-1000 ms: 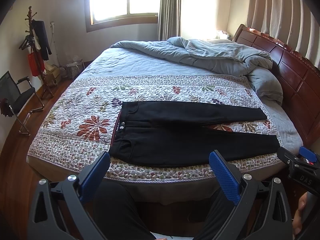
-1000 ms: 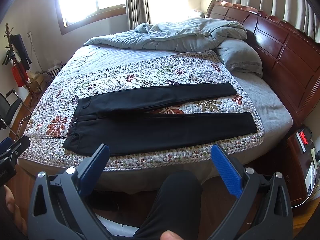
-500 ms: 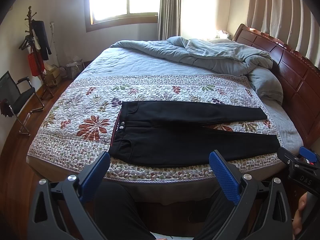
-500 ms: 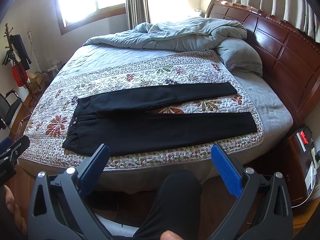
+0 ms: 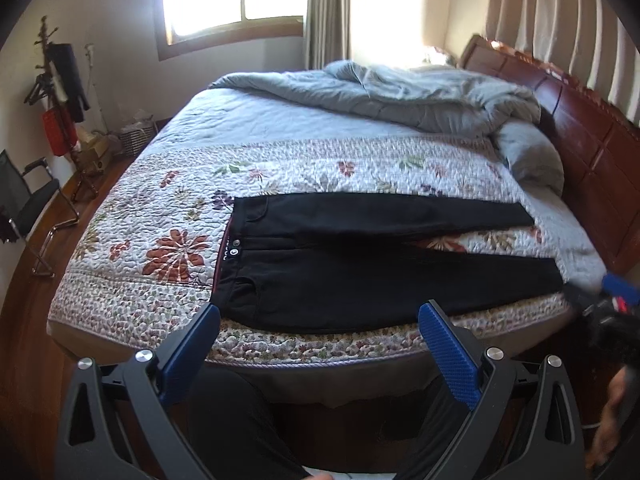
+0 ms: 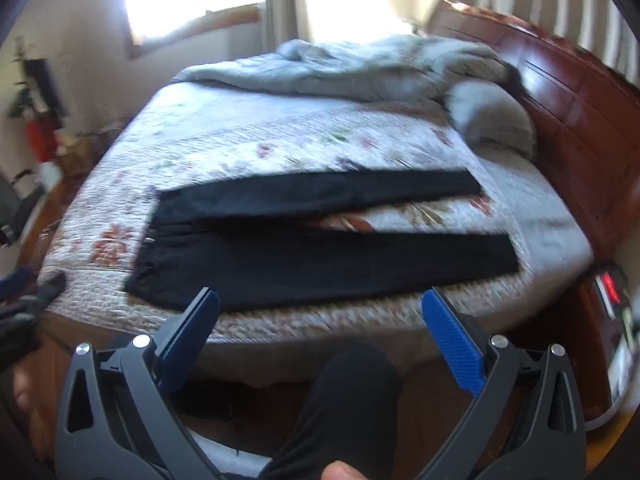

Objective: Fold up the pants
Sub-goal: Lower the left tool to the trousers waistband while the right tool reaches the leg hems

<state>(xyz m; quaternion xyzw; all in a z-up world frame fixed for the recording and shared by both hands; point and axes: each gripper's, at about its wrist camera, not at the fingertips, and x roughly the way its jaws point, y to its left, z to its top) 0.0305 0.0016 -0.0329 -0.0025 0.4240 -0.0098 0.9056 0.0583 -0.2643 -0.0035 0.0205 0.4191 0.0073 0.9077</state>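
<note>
Black pants [image 5: 360,264] lie flat on the floral quilt [image 5: 172,184] of the bed, waistband at the left, both legs stretched to the right with a gap between them. They also show in the right wrist view [image 6: 320,244], which is blurred. My left gripper [image 5: 320,332] is open and empty, held off the bed's near edge in front of the waist and near leg. My right gripper [image 6: 320,320] is open and empty, in front of the near leg. Its tip shows in the left wrist view [image 5: 616,292].
A crumpled grey duvet [image 5: 400,96] and a pillow [image 5: 532,156] lie at the far side of the bed. A red wooden headboard [image 5: 592,152] stands at the right. A chair [image 5: 24,200] and coat rack [image 5: 60,92] stand at the left. The person's knees are below the grippers.
Both grippers have moved forward toward the bed's near edge; the pants look larger. The right wrist view is now motion-blurred. The pants have not moved.
</note>
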